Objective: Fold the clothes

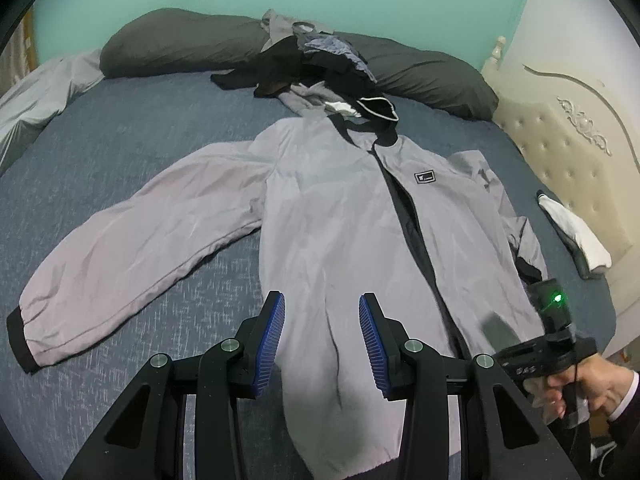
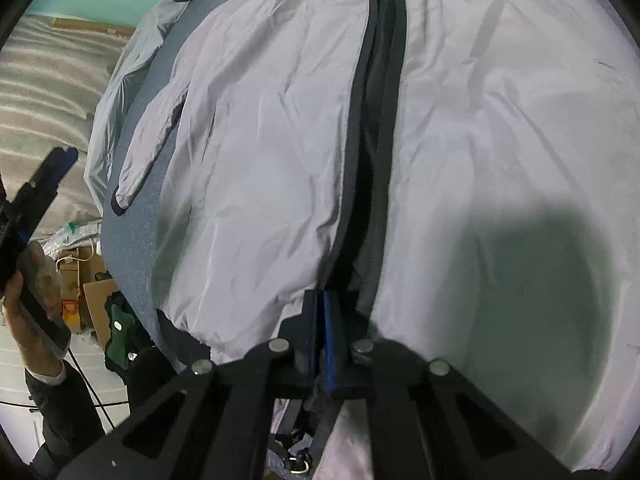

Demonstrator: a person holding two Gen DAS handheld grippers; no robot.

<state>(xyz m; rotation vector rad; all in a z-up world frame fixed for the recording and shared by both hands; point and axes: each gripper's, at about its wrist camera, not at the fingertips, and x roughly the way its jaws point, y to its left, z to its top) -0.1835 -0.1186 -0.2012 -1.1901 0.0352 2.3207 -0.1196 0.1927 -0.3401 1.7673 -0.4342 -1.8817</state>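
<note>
One bed [image 1: 120,128] under me, blue sheet, teal wall behind; two dark pillows [image 1: 180,42] at its head; one grey jacket [image 1: 320,208] spread flat, front up, a clothes heap [image 1: 312,64] beyond its collar; my left hand-held gripper [image 1: 322,336] hovers half open, empty, over the hem; only the right view shows my right hand-held gripper [image 2: 320,332] pinched shut on the zip edge [image 2: 344,240] near the hem.

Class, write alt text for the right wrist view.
The right claw is shut on the grey jacket at the bottom of its open black zip, on a blue bed. The left claw shows at far left.
</note>
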